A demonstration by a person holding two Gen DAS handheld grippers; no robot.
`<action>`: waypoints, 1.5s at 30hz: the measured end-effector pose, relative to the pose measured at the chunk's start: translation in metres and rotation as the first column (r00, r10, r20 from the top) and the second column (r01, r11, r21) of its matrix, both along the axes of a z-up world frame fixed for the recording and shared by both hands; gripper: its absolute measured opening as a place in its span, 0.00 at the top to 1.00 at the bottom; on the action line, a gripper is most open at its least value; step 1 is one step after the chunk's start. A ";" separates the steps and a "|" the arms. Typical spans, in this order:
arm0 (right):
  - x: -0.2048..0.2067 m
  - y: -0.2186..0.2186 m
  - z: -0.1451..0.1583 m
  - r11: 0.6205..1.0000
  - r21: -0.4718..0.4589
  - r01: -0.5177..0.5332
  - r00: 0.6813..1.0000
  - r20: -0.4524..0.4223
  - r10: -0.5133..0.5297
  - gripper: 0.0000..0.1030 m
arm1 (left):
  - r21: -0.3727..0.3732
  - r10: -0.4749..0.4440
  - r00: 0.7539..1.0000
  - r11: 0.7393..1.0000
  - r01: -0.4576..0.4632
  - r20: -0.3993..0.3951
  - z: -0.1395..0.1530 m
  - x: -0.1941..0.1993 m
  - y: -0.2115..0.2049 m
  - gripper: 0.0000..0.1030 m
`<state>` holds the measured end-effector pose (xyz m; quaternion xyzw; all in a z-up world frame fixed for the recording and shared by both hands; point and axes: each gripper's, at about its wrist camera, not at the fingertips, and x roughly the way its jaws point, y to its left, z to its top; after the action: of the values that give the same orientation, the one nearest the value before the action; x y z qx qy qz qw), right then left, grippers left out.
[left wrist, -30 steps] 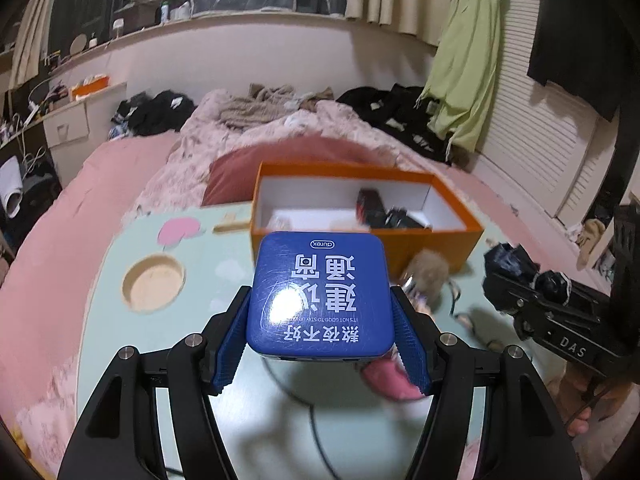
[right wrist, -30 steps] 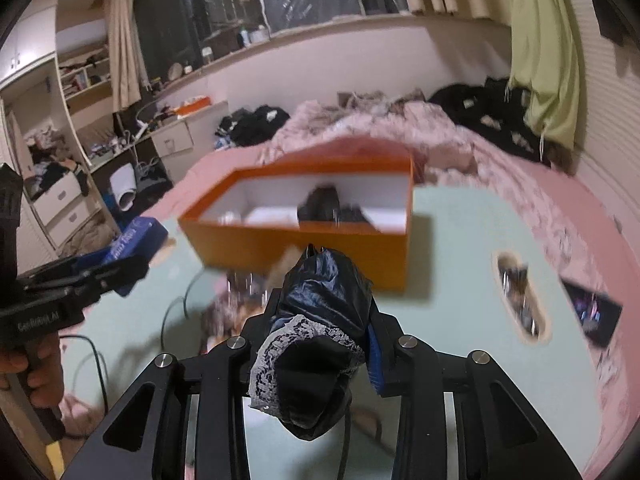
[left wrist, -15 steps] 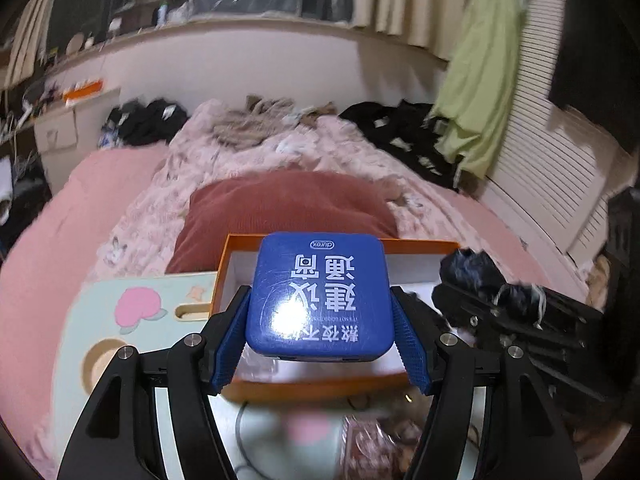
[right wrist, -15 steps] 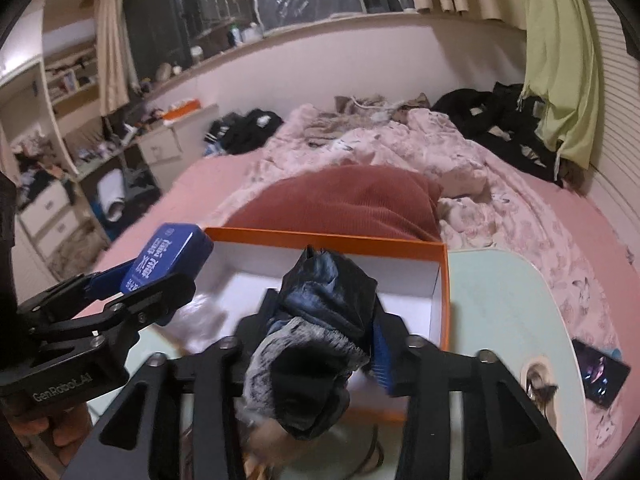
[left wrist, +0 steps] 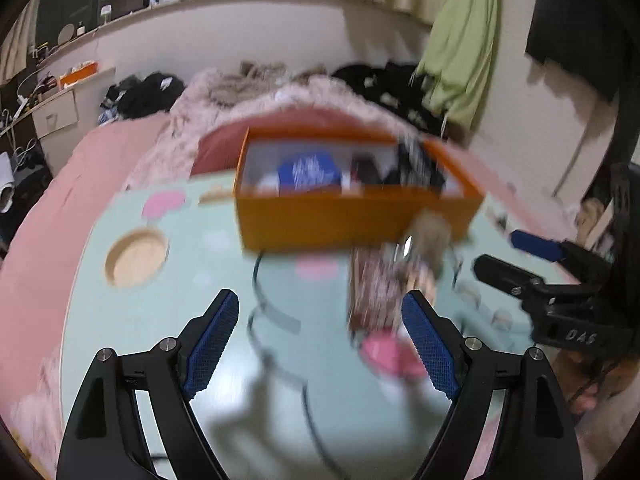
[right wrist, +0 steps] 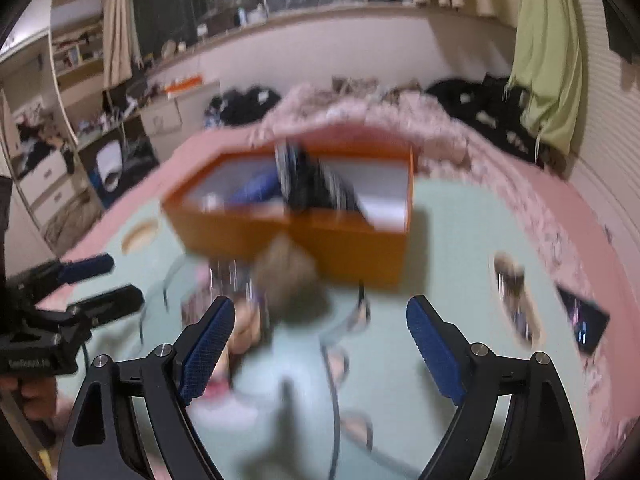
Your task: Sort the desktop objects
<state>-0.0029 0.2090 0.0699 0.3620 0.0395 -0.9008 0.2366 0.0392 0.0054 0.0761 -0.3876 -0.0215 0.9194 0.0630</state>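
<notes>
Both loads have left the jaws since a second ago: the blue tin now lies in the orange box, left of centre, and the dark lace-trimmed cloth sits in the right part of the box, partly draped over its far rim. In the right wrist view the cloth sits mid-box with the tin just left of it. Left gripper: jaws opening, nothing between the pads. Right gripper: jaws opening, likewise empty. Both views are motion-blurred, so fine detail is unreliable. Remaining unsorted items lie on the pale green tabletop between box and grippers: a fuzzy brown object touching or just in front of the box's near wall, a patterned pinkish item near it, a pink object nearer still, and a thin dark cable looping across the surface. Key relation for the next pick: the clutter sits ahead and to the right of the left gripper, but ahead and slightly left of centre for the right gripper, with the fuzzy object nearly on that gripper's line. Judgement: right gripper is better placed for the fuzzy object. Its long axis cannot be read through the blur.
</notes>
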 end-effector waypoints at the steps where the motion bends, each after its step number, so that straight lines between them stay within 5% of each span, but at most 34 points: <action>1: 0.005 0.001 -0.006 1.000 0.016 -0.003 1.000 0.015 0.002 0.15 | -0.016 0.004 1.000 1.000 -0.004 0.014 -0.004 0.002 0.002 0.19; 5: 0.015 0.009 -0.033 0.999 0.054 -0.007 0.995 0.097 0.002 0.12 | -0.065 0.039 0.994 0.997 -0.032 0.104 -0.034 0.005 0.006 0.19; 8: 0.021 0.005 -0.042 0.989 0.149 -0.015 0.999 0.052 0.007 0.00 | -0.095 0.079 0.988 0.993 -0.066 0.136 -0.042 0.000 0.005 0.00; 45: 0.023 0.006 -0.046 0.992 0.126 -0.019 0.999 0.035 0.015 0.00 | -0.092 0.078 0.989 0.994 -0.067 0.122 -0.041 0.007 0.007 0.00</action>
<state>0.0196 0.2154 0.0238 0.3913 0.0955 -0.8881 0.2215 0.0464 0.0123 0.0349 -0.4461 0.0009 0.8949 0.0110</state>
